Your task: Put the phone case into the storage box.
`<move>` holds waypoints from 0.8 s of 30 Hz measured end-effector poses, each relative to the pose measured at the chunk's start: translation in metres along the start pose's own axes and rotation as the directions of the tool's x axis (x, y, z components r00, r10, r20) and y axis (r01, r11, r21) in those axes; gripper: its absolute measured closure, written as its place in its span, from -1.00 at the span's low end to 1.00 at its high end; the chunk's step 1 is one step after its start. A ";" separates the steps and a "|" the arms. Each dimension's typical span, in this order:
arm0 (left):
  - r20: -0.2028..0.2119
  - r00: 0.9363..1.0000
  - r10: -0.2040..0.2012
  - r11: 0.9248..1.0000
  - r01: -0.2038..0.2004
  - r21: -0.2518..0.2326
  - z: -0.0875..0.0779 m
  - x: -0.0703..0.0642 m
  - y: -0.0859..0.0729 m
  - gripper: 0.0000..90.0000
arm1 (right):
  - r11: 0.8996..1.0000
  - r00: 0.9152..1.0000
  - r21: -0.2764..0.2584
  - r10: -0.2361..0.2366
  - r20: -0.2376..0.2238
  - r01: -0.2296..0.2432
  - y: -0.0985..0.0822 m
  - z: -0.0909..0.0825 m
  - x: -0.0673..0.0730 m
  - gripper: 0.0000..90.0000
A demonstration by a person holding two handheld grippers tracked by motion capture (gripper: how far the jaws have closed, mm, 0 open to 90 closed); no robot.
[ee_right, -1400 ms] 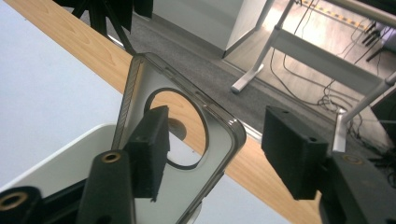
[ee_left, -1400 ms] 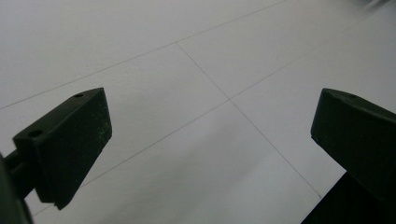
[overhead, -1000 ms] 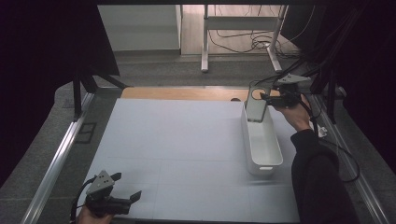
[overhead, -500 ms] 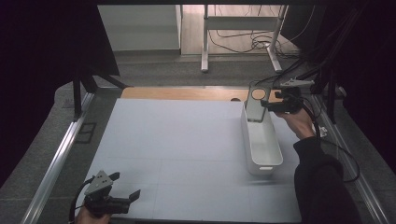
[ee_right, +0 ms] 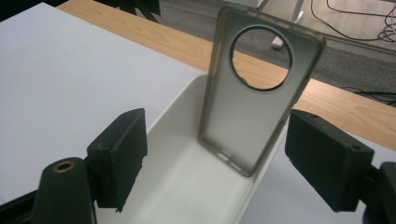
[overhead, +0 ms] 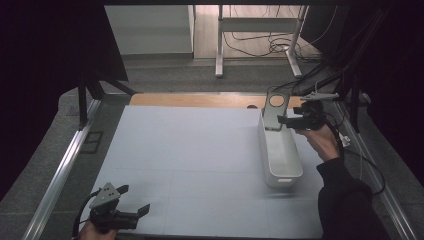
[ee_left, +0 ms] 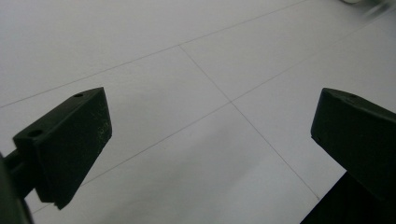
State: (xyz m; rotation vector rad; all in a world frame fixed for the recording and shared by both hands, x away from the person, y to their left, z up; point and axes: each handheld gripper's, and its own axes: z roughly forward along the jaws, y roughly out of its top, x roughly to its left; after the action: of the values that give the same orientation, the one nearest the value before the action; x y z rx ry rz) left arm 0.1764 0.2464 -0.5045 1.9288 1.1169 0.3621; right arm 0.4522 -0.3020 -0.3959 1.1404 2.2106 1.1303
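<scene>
A translucent grey phone case (overhead: 272, 111) (ee_right: 252, 107) with a round camera hole stands upright, leaning on the far end wall of a long white bin (overhead: 282, 175) (ee_right: 187, 186) at the table's right side. My right gripper (overhead: 284, 120) (ee_right: 219, 140) hovers just right of the case and points at it. Its jaws have just been opening and stand either side of the case without touching it. My left gripper (overhead: 134, 199) (ee_left: 210, 121) rests open near the front left edge, with only white tabletop between its jaws.
The white tabletop (overhead: 190, 150) ends at a wooden strip (overhead: 200, 100) along the far edge. Metal rails (overhead: 60, 170) run down both sides. Cables (overhead: 360, 165) trail by the right rail, and a table leg (overhead: 219, 40) stands on the floor beyond.
The right gripper has drawn back to the right, away from the phone case, with its jaws wider. The case stays leaning in the bin. The left gripper has not moved.
</scene>
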 end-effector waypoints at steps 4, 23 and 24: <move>0.004 1.000 0.004 1.000 -0.004 0.003 0.000 0.000 0.000 -1.00 | 1.000 0.999 0.004 0.030 -0.026 -0.030 -0.004 -0.004 0.005 -0.57; 0.036 0.999 -0.003 1.000 0.003 0.002 0.000 0.002 0.000 -1.00 | 0.998 0.998 0.058 0.017 -0.063 -0.014 -0.027 -0.022 0.036 -0.90; 0.038 0.999 -0.002 1.000 0.002 0.002 0.000 0.002 0.000 -1.00 | 0.998 0.998 0.058 0.014 -0.061 -0.011 -0.028 -0.023 0.037 -0.90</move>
State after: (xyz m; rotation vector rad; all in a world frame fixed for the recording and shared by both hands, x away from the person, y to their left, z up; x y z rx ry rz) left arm 0.1776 0.2484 -0.5053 1.9286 1.0948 0.3213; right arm 0.4016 -0.2921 -0.4050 1.1589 2.2997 1.1275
